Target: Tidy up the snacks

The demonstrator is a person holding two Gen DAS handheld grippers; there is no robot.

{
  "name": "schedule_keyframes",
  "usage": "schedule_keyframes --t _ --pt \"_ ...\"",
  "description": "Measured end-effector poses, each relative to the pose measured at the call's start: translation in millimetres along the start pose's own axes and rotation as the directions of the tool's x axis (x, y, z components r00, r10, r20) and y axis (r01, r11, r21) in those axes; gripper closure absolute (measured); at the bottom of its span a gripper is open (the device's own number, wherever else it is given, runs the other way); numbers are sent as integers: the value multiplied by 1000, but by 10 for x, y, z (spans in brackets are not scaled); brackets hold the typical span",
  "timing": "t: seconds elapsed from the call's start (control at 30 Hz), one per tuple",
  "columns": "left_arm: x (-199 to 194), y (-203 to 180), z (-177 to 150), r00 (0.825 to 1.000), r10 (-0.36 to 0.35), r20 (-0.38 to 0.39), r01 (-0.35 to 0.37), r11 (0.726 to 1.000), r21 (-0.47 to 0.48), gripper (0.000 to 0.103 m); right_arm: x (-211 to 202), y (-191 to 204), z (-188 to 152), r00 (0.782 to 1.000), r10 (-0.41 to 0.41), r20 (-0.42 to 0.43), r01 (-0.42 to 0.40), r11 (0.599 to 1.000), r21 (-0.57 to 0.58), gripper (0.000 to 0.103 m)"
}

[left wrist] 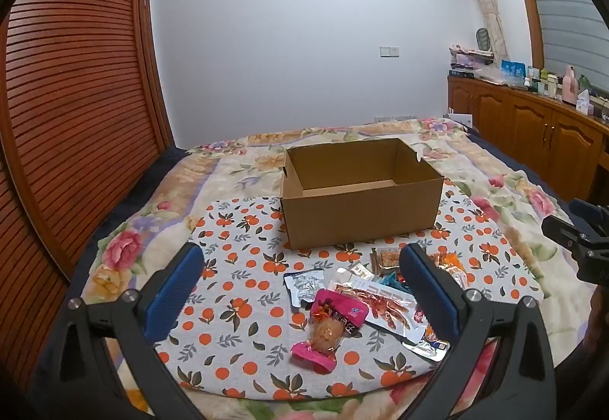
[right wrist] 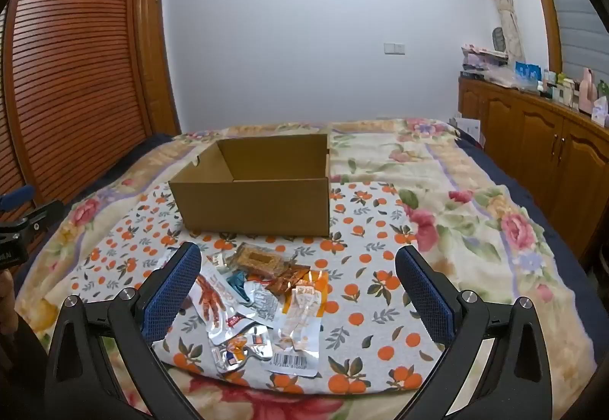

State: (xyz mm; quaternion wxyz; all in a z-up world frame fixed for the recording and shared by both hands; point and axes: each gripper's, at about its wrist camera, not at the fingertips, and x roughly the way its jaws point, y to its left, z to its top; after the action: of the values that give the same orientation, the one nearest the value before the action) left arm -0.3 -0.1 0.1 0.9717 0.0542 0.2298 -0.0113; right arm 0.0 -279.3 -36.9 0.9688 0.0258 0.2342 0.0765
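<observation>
You're working over a bed spread with a flowered blanket [right wrist: 475,199] and an orange-print cloth [left wrist: 236,252], louvered wooden doors filling the left of both frames. Your left gripper [left wrist: 300,279] hangs released, its blue textured pads wide apart, with the pink pouch [left wrist: 327,328] between them at lower centre and the red-printed packet [left wrist: 384,302] by the right pad. Your right gripper [right wrist: 298,279] is likewise spread, crinkled foil snacks [right wrist: 266,309] heaped toward its left pad, and the open corrugated cardboard box [right wrist: 259,187] stands beyond at frame centre.

Barcode on orange packet [right wrist: 300,321], digits too small to read.
</observation>
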Motion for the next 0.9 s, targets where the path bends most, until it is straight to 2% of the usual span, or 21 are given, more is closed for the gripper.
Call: schedule_keyframes --t 0.9 --pt "-7 -13 2 1000 3 0 -3 1000 4 0 7 0 -3 1000 -1 -4 1 1000 2 0"
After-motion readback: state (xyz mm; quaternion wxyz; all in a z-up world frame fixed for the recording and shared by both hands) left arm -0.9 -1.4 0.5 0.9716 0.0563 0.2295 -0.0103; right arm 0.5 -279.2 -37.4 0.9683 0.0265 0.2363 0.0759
